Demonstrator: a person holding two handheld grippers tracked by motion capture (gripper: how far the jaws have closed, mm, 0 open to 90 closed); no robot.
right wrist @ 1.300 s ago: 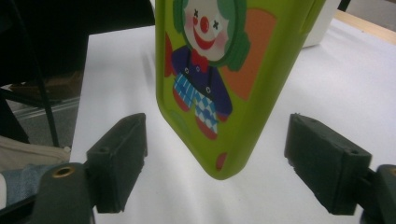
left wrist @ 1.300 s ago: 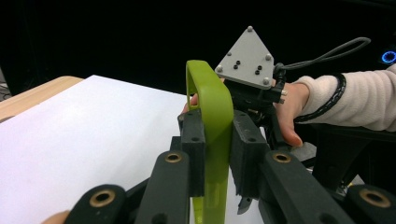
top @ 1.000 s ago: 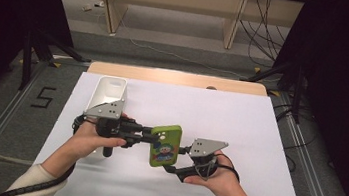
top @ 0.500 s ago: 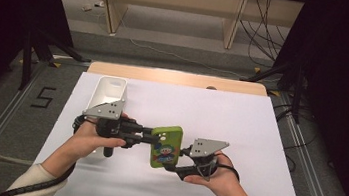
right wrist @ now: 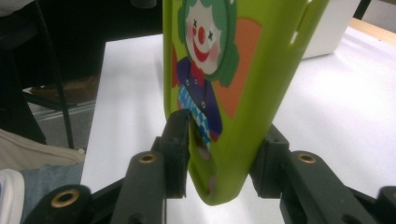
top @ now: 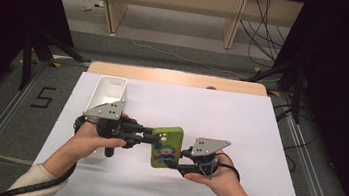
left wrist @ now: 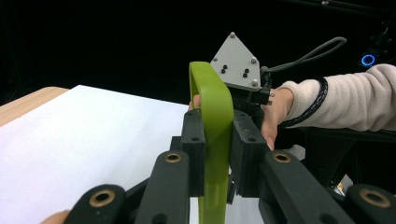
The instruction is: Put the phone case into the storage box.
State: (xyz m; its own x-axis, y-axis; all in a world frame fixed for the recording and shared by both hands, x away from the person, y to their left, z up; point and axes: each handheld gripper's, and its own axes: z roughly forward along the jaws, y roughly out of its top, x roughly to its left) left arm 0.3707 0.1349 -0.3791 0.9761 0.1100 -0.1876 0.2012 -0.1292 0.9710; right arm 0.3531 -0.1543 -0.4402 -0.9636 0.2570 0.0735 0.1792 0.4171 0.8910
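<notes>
high view: green phone case [top: 166, 146] held above the white table [top: 258, 138] between both tools. left gripper [top: 150, 136] clamped on its edge; right gripper [top: 181, 160] clamped on its opposite edge.

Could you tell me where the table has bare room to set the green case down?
The white sheet is bare right of the green case and along its far edge beside the white bin. It is crowded at the front middle, around both hands.
</notes>
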